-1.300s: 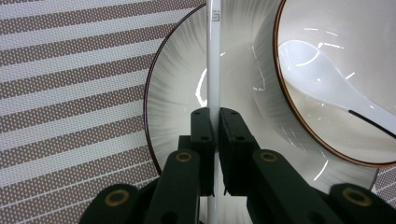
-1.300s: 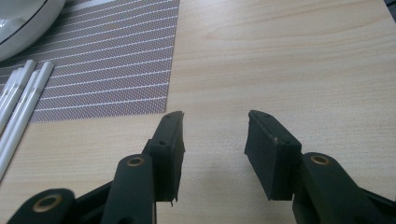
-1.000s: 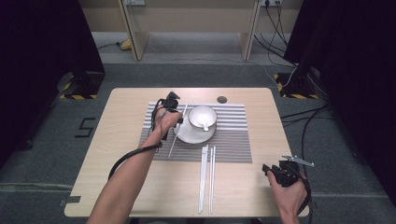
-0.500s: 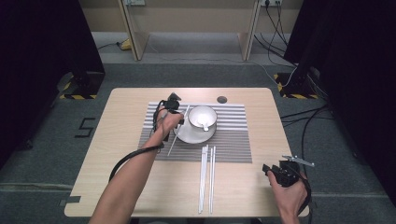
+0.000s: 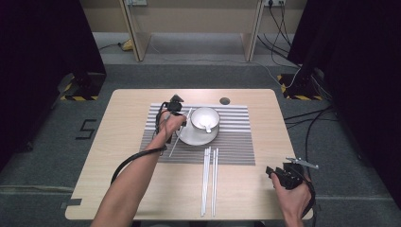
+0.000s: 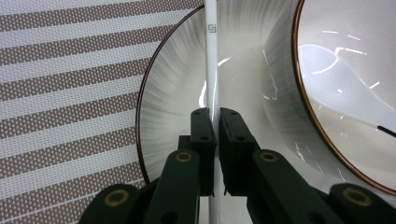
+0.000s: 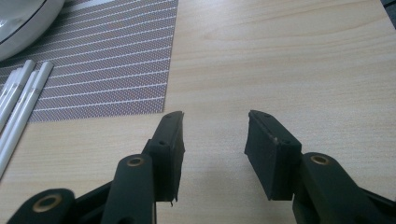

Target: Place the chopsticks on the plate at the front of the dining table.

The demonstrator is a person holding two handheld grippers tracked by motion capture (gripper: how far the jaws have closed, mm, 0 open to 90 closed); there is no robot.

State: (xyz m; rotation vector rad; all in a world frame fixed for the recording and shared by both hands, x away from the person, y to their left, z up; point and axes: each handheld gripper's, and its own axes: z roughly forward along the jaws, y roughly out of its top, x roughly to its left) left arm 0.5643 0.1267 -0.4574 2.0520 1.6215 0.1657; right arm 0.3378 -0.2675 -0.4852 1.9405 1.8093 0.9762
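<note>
Left gripper (image 6: 214, 126) has its two black jaws clamped on a slim white chopstick (image 6: 211, 70), a smooth straight rod with a small grey mark printed near its far end. Seen from the left gripper view, the stick runs straight up between the rubbery, flat-faced pads and lies across the left part of a round white plate (image 6: 173, 93) with a thin dark rim and fine brushed streaks radiating over its glossy surface. On the plate sits a white bowl (image 6: 285, 107) edged in brown, and inside it rests a smooth white ceramic spoon (image 6: 336, 79).

From the high view, the left gripper (image 5: 174, 108) is at the far left of the plate (image 5: 189, 137), with the chopstick (image 5: 177, 137) slanting back toward the person, along the plate's left edge. Plate and bowl (image 5: 205, 118) stand on a woven placemat (image 5: 236, 137) striped grey and white, which lies flat on the pale wood-grain desk (image 5: 123, 142). More long white chopsticks (image 5: 209, 179) lie side by side, reaching from the mat's near edge onto the bare desk.

Right gripper (image 7: 214, 135) hovers low over the bare desk (image 7: 289, 60) at the near right, its jaws spread apart with nothing between them; the mat's corner (image 7: 112, 79) is to its left.
</note>
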